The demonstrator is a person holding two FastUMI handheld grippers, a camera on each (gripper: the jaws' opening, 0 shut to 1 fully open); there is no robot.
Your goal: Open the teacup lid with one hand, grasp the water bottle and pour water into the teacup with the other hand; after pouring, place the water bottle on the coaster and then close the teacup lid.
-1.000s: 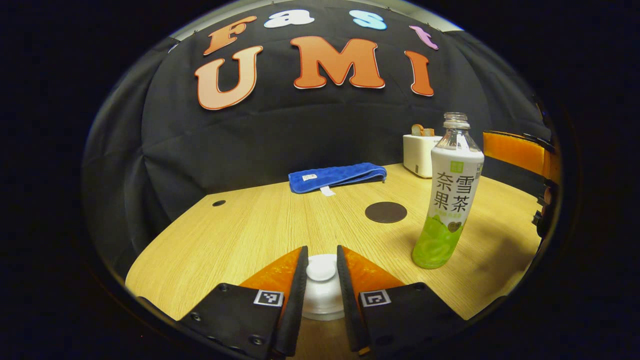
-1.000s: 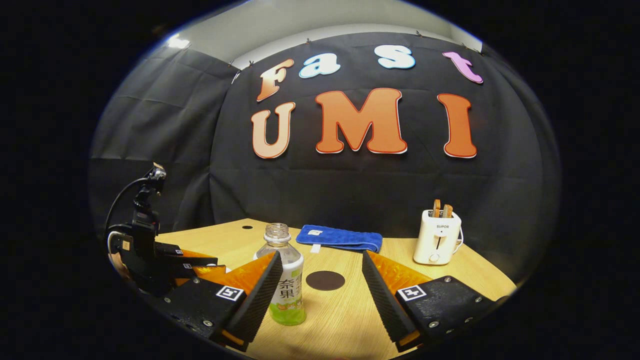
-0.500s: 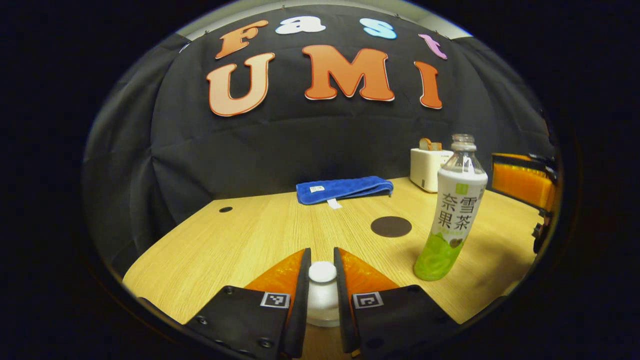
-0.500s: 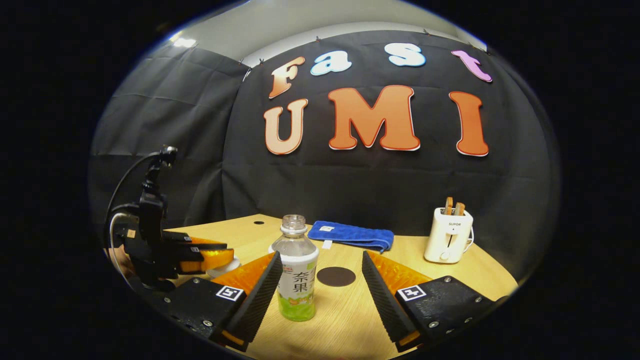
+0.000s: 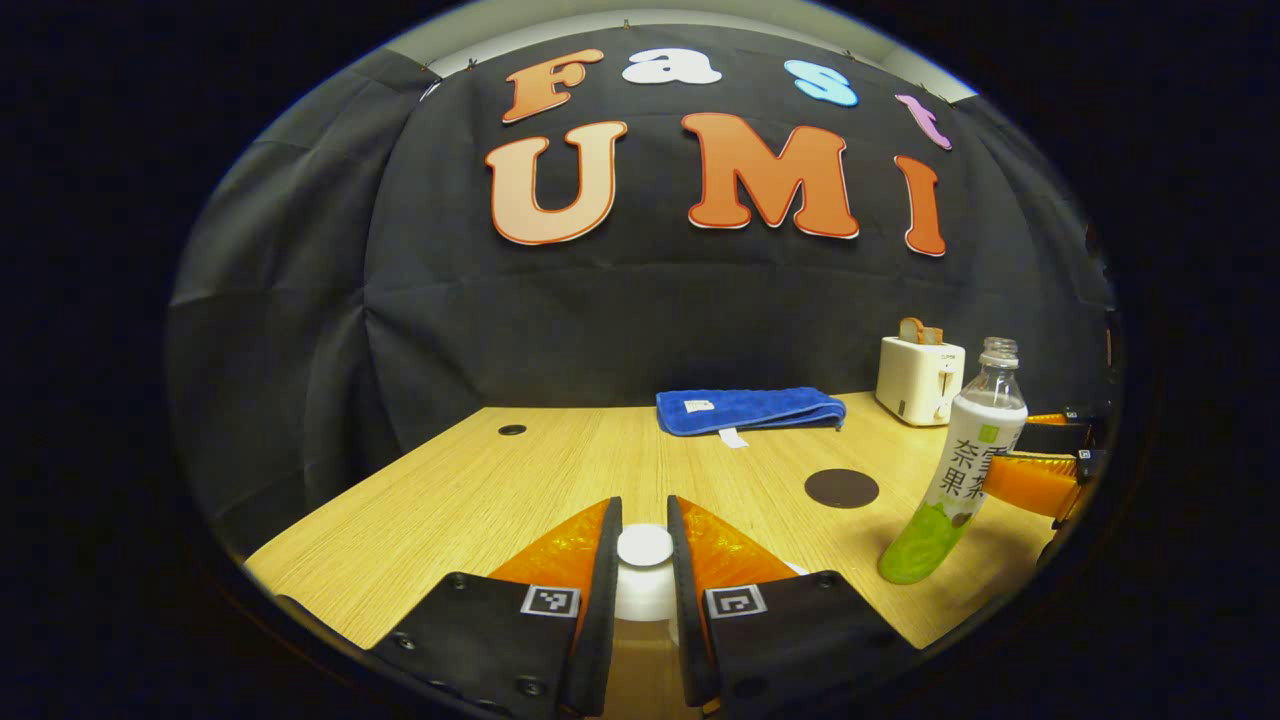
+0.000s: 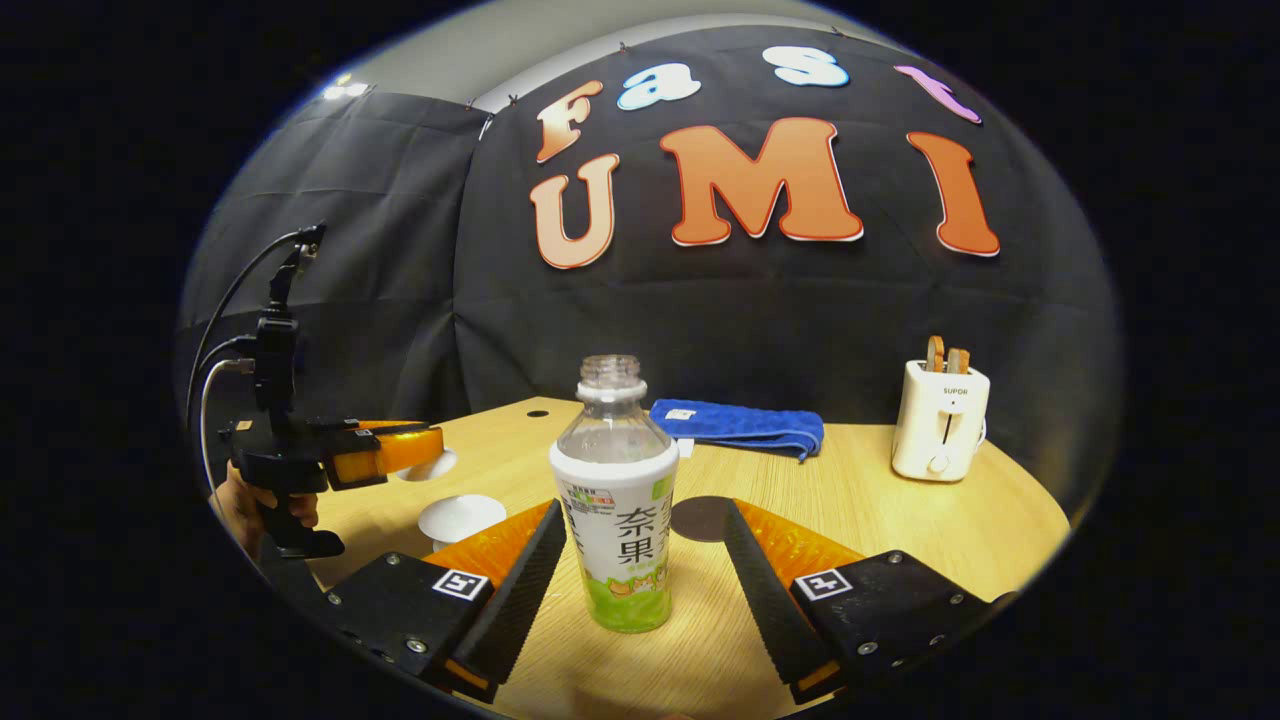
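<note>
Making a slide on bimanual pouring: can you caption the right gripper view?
Open right tongs straddle the uncapped water bottle while the left tongs hold the lid above the teacup.

A light wooden table point(image 6: 900, 520) stood before a wall of creased black cloth point(image 6: 400, 280) (a pale ceiling strip point(image 6: 560, 50) showed above), dimly lit.

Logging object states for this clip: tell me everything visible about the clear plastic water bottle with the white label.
The clear plastic water bottle with a white and green label stands upright on the light wooden table, cap off, its threaded neck open. The upper part looks transparent and empty; any liquid level is hidden by the label. It sits between the right gripper's open fingers, which do not touch it. The dark round coaster lies just behind it. In the left gripper view the bottle appears leaning, likely lens distortion.
</note>
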